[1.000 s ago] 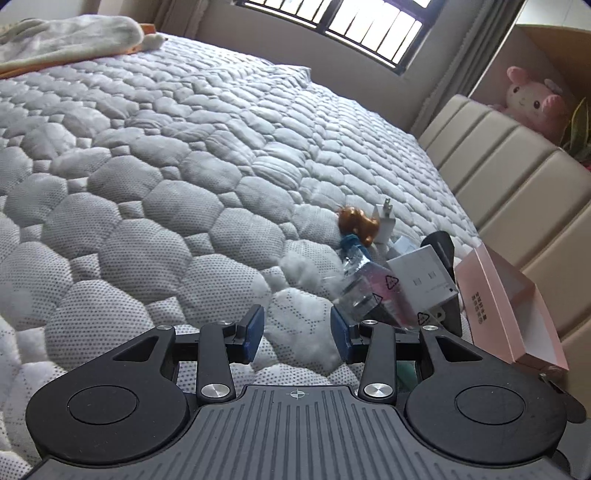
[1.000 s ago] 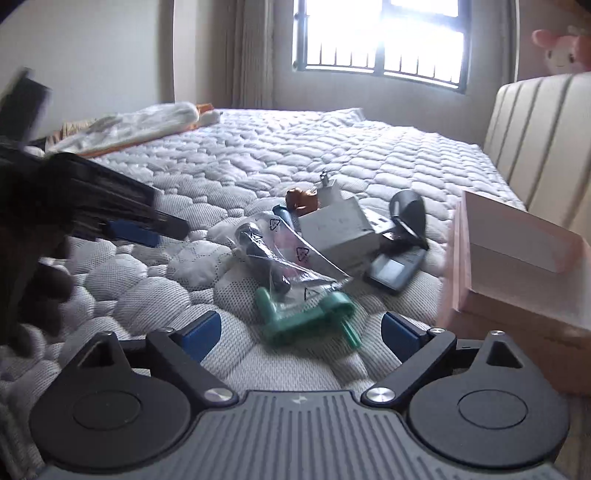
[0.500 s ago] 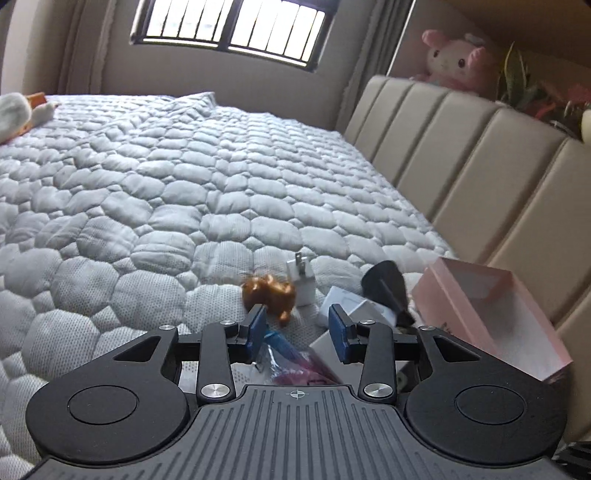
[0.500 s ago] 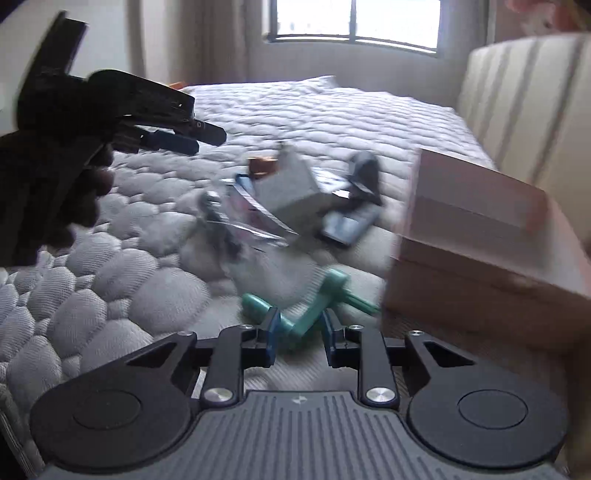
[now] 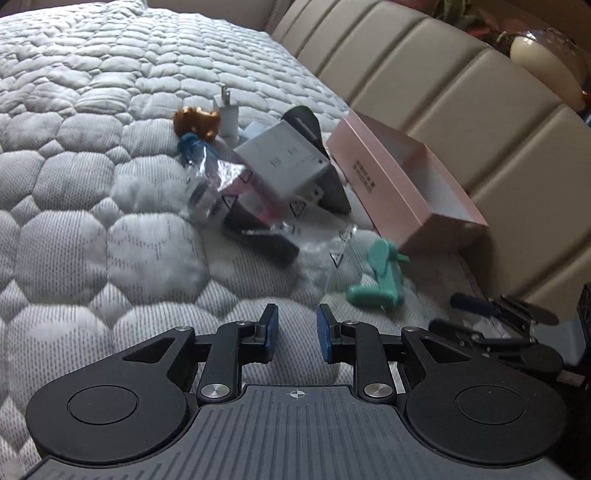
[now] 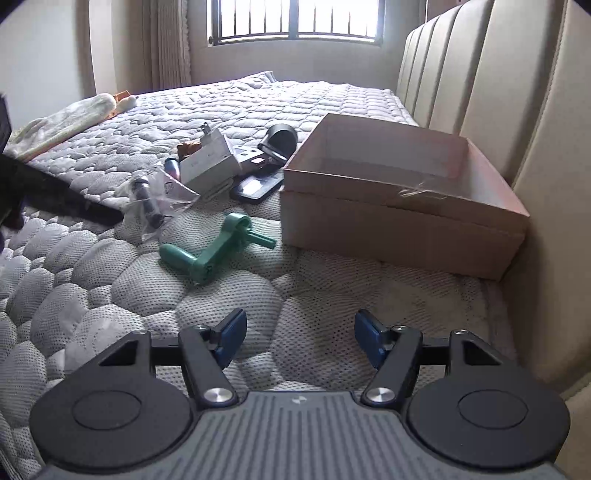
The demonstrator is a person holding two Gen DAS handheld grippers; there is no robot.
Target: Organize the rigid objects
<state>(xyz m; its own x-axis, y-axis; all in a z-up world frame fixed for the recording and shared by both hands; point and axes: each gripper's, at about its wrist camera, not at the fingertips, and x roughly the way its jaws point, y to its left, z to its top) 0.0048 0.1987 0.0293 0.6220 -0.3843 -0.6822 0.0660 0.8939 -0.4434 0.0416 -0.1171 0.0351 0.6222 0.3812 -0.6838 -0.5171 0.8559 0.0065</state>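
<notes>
A: Where does the left gripper point(image 5: 294, 334) stand?

B: Low over the quilted mattress point(image 5: 110, 155), with its blue pads only a narrow gap apart and nothing between them.

A: And the right gripper point(image 6: 300, 341)?

B: Its fingers are spread wide, also holding nothing, above bare mattress in front of the pink box point(image 6: 402, 195). In the left wrist view it shows at the right edge, close to the beige padded headboard point(image 5: 461, 110).

A: Where are the objects to sort?

B: Most lie in a loose pile on the mattress, just left of the box as the right wrist view shows it. A green hand crank point(image 6: 214, 251) lies by itself nearest the grippers, apart from the pile and just beside the front corner of the box. Behind it, a clear plastic bag point(image 6: 147, 203) holds a dark cylindrical item. A white carton point(image 6: 210, 162) leans tilted on the heap, with a white plug adapter point(image 5: 227, 116) and a small brown figurine point(image 5: 195, 120) behind it. A black phone-like device point(image 6: 255, 188) lies flat beside the carton, close to the box wall, and a black rounded stand point(image 6: 280, 138) sits farther back.

A: And the box?

B: It is open, set against the headboard; the part of its inside that shows is bare.

A: Anything else?

B: A pale rolled cloth point(image 6: 62, 123) lies on the far left of the mattress, and a barred window point(image 6: 295, 18) is beyond the bed.
</notes>
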